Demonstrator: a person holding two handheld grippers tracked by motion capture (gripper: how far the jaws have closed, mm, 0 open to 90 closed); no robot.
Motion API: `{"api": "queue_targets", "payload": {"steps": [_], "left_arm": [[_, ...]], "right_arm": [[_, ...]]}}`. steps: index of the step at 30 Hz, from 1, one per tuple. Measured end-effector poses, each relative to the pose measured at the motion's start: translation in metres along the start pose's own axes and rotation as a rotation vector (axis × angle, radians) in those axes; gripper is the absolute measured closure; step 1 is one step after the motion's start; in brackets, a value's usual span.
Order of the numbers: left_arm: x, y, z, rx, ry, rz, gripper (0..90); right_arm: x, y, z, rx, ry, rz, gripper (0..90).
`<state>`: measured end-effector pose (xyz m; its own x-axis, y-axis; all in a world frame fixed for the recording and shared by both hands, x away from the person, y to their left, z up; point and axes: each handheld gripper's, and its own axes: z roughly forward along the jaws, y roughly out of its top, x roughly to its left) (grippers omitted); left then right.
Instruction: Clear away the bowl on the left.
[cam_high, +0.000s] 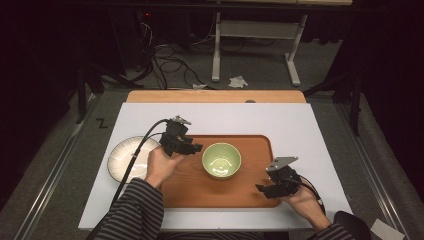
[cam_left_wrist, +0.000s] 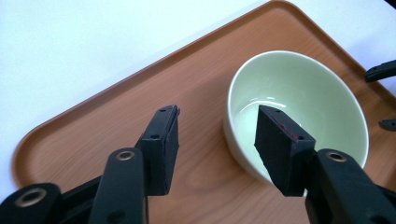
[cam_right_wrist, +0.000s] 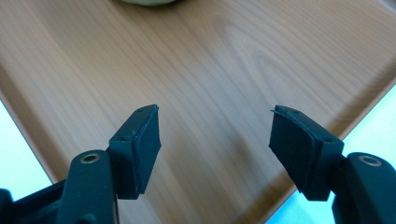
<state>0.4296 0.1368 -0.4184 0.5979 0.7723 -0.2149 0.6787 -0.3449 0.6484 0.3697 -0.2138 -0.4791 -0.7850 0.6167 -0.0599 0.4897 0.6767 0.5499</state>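
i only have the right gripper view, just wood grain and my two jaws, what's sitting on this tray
Observer: A pale green bowl stands near the middle of the wooden tray, and it looks empty.
Operator: where's the other gripper
Observer: The left gripper is just left of the bowl, jaws open, with nothing pinched between them.
Operator: anything off the tray
Observer: A white plate lies on the white table top, left of the tray, partly behind the left hand.
Operator: and my gripper
Observer: The right gripper is open over the tray's near right corner.
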Motion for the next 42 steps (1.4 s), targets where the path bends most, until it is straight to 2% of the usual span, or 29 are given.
{"api": "queue_targets", "payload": {"steps": [5,15,22,31,42], "left_arm": [[0.005,-0.004,-0.015,-0.022,0.014,-0.008,49.4],[0.008,-0.015,-0.031,-0.044,0.027,-0.018,48.6],[0.015,-0.03,-0.042,-0.057,0.036,-0.044,48.3],[0.019,-0.039,-0.046,-0.055,0.048,-0.056,48.3],[0.015,-0.056,-0.045,-0.076,0.031,-0.068,48.1]], "right_arm": [[0.0,0.0,0.001,-0.004,0.003,0.002,35.1],[0.0,0.0,0.001,-0.001,0.001,0.001,35.1],[0.001,0.0,0.001,-0.003,0.004,0.0,35.0],[0.001,0.0,0.001,-0.004,0.004,0.002,35.1],[0.001,0.001,0.002,-0.001,0.003,0.002,35.0]]}}
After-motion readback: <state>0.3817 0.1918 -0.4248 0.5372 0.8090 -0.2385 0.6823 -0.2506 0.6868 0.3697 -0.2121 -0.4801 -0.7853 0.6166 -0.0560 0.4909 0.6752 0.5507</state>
